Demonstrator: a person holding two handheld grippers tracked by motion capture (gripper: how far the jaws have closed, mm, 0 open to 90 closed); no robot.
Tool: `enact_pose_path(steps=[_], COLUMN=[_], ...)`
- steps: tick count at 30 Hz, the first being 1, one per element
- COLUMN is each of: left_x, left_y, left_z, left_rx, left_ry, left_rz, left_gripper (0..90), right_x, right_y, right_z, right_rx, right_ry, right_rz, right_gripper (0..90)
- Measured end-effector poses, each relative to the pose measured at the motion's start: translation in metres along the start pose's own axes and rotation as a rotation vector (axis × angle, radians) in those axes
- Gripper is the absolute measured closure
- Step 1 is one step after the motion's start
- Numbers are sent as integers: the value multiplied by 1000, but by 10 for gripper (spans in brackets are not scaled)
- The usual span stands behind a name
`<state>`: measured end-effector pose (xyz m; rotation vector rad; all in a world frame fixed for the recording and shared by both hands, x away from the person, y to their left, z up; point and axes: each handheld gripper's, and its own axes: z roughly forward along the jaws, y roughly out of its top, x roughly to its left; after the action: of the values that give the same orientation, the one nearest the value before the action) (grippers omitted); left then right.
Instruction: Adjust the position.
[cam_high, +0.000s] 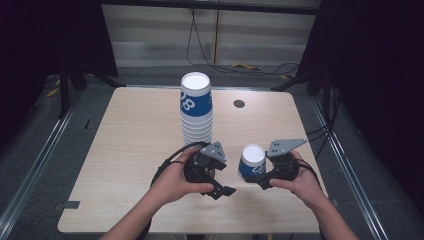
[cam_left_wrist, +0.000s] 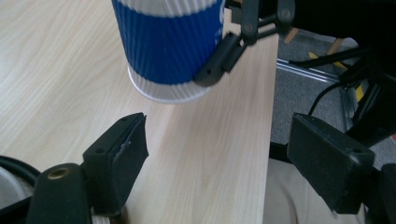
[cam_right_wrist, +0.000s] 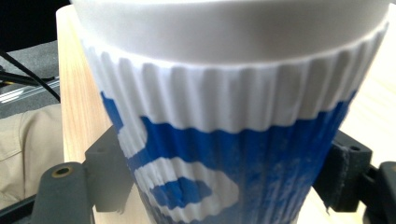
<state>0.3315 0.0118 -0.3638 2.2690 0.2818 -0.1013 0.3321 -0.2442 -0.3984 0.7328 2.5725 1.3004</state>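
Item 1, my right gripper: jaws pinching the single cup, 1 pad on each side of its ribbed blue band. The cup stands upright near the table's front right, its base low over the wood; whether it rests or hangs just above, I cannot tell.

Item 2, my left gripper: jaws spread wide, nothing between them, held just left of the cup and aimed toward it.

Item 3, the stack of cups: nested upright at the table's middle, behind my left hand, well apart from the single cup.

Progress, as I judge it: 1 cup is separated from the stack and in my grip; the placing or handing over of that cup is not yet done, and the stack waits untouched by either gripper.

View notes: the high view gives the layout, stack and both hands together. The left gripper view shows the cup's white foot and one right jaw pressed on its side, plus the table edge and floor beyond. The right gripper view shows the white rim, the ribbing and the printed white figure up close
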Motion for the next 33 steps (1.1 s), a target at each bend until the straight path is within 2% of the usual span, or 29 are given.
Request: enact_pose_path(steps=[4,9,17,24,27,33], left_x=[1,3,5,7,6,5], left_y=[4,9,9,6,5,6], left_z=[1,2,4,5,7,9], left_rx=[-5,2,3,19,11,11], left_ry=[9,20,33,32,25,22], left_rz=[-13,-1,-13,-10,-16,-12], left_gripper=[199,199,199,203,203,204], right_x=[0,2,3,4,5,5], right_y=[-3,-6,-10,-9,-7,-4], right_z=[2,6,10,11,11,9], right_rx=[-1,7,17,44,64,121], right_ry=[6,17,27,40,46,62], right_rz=[5,-1,2,-12,-27,-58], right_gripper=[201,201,201,202,202,203])
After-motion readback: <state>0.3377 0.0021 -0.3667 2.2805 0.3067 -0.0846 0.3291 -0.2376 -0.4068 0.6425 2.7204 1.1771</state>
